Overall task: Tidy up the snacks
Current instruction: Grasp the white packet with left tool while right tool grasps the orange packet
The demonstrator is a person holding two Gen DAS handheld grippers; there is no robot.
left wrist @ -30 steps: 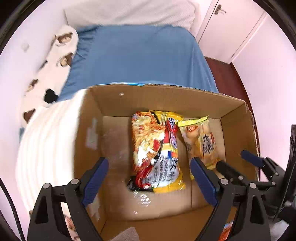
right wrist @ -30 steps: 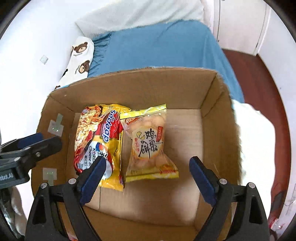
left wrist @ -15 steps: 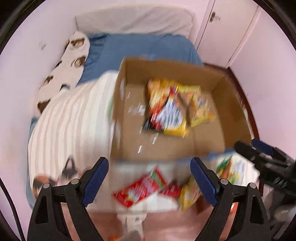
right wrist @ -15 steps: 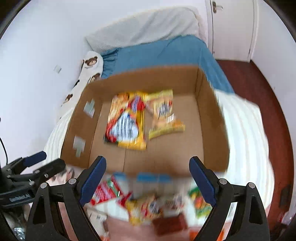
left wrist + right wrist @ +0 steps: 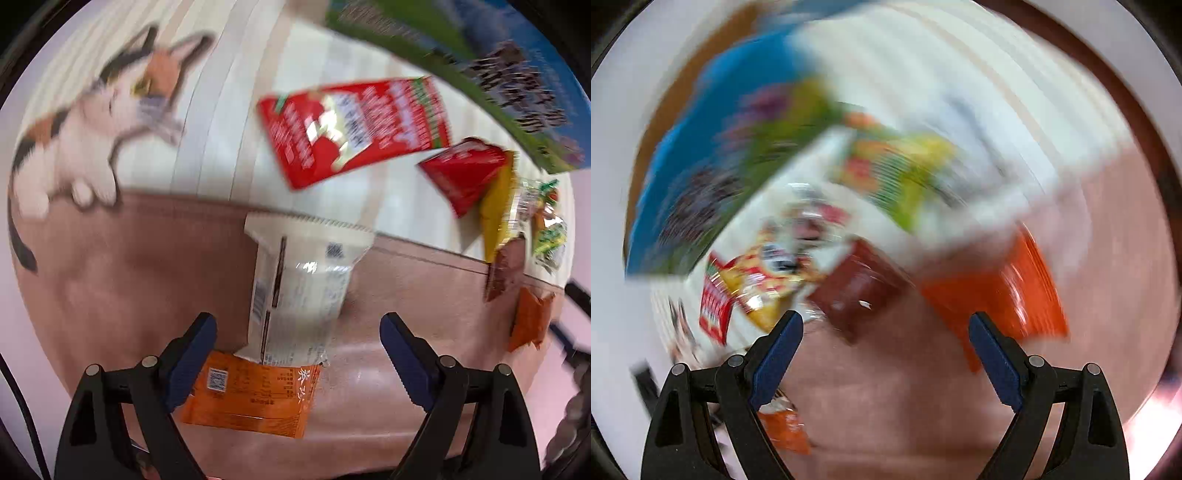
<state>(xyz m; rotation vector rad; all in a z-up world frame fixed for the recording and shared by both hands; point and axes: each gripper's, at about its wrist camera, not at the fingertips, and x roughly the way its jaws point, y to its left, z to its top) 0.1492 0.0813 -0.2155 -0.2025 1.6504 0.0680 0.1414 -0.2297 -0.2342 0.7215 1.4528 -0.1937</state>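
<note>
My left gripper [image 5: 298, 350] is open and empty above the bed, its fingers on either side of a white snack packet [image 5: 303, 284] that lies over an orange packet [image 5: 255, 398]. Farther off lie a large red packet [image 5: 354, 129] and a small red packet [image 5: 465, 173]. My right gripper [image 5: 886, 349] is open and empty over a blurred pile: a dark red packet [image 5: 857, 288], an orange packet [image 5: 1001, 288], a yellow-red packet [image 5: 764, 280] and a green-yellow packet [image 5: 897, 173].
The snacks lie on a pink blanket [image 5: 129, 280] and a striped white cover with a cat print [image 5: 96, 122]. The box's blue-green printed side [image 5: 498, 70] is at the top right; it also shows in the right wrist view [image 5: 701, 173]. The right wrist view is heavily blurred.
Both grippers have pulled back from the cardboard box and swung down toward the loose snacks on the bed in front of it. Both stay open and empty.
</note>
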